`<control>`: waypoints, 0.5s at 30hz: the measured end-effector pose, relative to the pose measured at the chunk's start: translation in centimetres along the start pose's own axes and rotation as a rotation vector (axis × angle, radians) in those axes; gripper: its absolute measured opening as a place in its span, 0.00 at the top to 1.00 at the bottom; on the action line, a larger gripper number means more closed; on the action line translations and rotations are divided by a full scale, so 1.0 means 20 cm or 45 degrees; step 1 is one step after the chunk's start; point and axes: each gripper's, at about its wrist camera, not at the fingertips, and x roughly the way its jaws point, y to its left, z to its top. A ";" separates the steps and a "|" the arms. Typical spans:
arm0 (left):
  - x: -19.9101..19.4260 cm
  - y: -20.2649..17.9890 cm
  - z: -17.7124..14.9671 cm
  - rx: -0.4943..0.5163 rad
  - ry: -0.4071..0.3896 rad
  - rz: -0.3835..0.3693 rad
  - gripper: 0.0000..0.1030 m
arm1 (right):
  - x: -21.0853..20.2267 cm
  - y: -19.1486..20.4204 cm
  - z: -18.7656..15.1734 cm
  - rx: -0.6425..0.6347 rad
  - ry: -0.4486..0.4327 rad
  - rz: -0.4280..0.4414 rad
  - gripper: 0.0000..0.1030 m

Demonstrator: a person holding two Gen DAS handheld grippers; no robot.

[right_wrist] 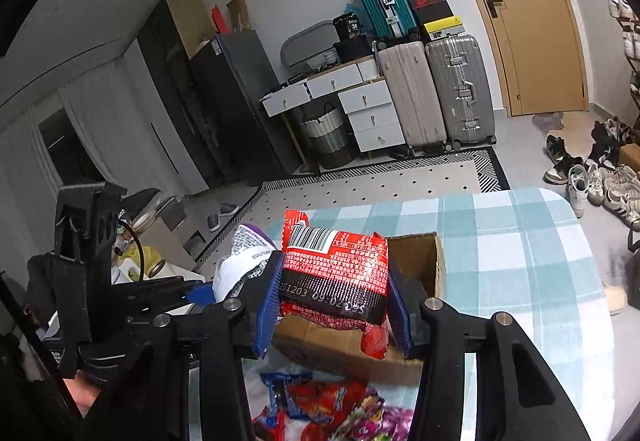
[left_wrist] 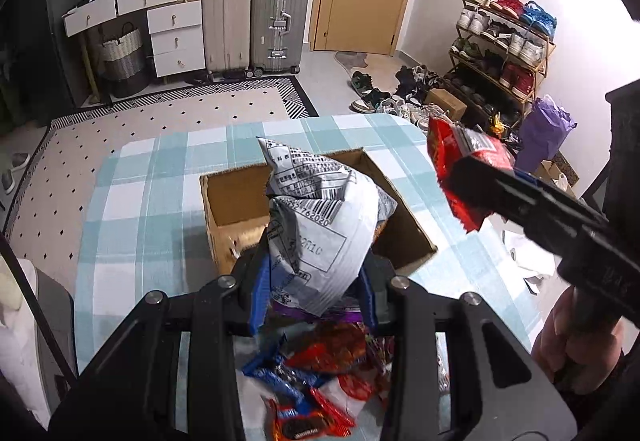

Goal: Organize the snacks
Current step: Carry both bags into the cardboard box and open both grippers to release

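My left gripper (left_wrist: 314, 281) is shut on a white snack bag (left_wrist: 320, 233) with a barcode and a purple bottom edge. It hangs over the near side of an open cardboard box (left_wrist: 236, 201) on the checked tablecloth. My right gripper (right_wrist: 334, 305) is shut on a red and black snack pack (right_wrist: 334, 273), held above the same box (right_wrist: 420, 253). In the left wrist view the red pack (left_wrist: 460, 157) and the right gripper (left_wrist: 476, 181) show at the right, above the table. The white bag (right_wrist: 244, 261) in the left gripper (right_wrist: 224, 289) shows at the left of the right wrist view.
Loose snack packs (left_wrist: 316, 373) lie in a heap on the tablecloth (left_wrist: 132, 225) in front of the box, also seen as a pile of packs (right_wrist: 320, 409). Beyond the table are a rug, suitcases (left_wrist: 256, 17), drawers, a door and a shoe rack (left_wrist: 504, 49). A hand (left_wrist: 568, 341) grips the right tool.
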 end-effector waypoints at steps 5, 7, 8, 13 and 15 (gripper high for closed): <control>0.10 0.06 0.09 -0.010 0.017 0.004 0.68 | 0.12 -0.02 0.05 -0.014 0.027 -0.011 0.55; 0.15 0.09 0.10 -0.013 0.032 0.008 0.68 | 0.16 -0.03 0.07 -0.010 0.036 -0.011 0.55; 0.18 0.10 0.10 -0.018 0.038 0.009 0.68 | 0.19 -0.03 0.07 -0.008 0.045 -0.016 0.55; 0.32 0.17 0.11 -0.045 0.078 0.017 0.68 | 0.33 -0.06 0.07 -0.007 0.083 -0.029 0.55; 0.37 0.20 0.10 -0.052 0.089 0.020 0.68 | 0.38 -0.06 0.07 -0.014 0.099 -0.035 0.55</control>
